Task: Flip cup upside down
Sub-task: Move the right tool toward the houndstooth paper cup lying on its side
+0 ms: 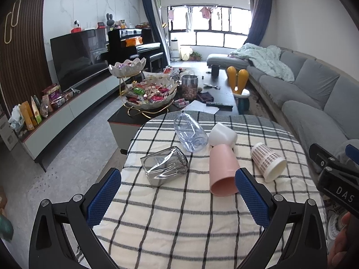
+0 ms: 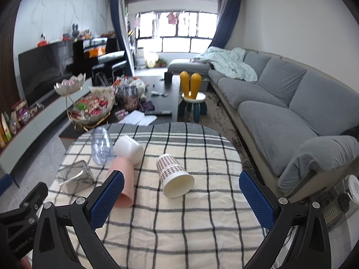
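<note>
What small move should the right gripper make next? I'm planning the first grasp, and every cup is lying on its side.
Probably ease the open right gripper forward to straddle the plaid-patterned paper cup. That cup lies alone on the checked tablecloth, mouth toward the gripper, roughly centred between its blue fingers.

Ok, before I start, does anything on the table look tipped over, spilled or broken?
All five cups lie on their sides on the checked cloth: clear blue, white, pink, grey glass and plaid. White and pink touch. No spill or damage shows. Both jaws are open and empty.
</note>
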The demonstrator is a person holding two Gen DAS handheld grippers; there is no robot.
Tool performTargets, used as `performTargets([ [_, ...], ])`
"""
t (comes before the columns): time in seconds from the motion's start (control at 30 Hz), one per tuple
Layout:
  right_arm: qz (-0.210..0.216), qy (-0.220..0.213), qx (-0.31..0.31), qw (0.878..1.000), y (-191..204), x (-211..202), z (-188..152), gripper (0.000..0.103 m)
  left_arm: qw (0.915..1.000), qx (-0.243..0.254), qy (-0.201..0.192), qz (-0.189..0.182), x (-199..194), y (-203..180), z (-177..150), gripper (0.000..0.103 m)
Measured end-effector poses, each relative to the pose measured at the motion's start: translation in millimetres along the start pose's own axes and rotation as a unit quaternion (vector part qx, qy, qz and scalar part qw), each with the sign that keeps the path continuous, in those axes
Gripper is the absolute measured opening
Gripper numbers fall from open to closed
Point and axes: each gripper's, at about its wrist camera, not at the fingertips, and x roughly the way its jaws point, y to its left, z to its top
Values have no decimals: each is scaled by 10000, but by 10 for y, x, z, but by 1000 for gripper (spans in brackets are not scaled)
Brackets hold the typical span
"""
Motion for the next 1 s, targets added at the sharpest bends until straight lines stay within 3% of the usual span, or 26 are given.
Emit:
performTargets([
  [0.3, 301, 909, -426, 9945, 11, 917, 112, 103, 9997, -103, 193, 117, 441, -226, 82, 103],
  [0.5, 430, 1317, -710, 9878, 58, 1316, 171, 103, 9989, -153, 411, 191, 740, -359, 151, 103],
  [0.77, 620, 2226, -1279, 9645, 233, 1940, 251, 102, 9967, -402, 672, 205, 1064, -430, 220, 103],
  [1.0, 596, 2690, -1761, 9450, 362, 2228, 227, 97, 9961, -505, 710, 154, 1198, -446, 263, 103],
])
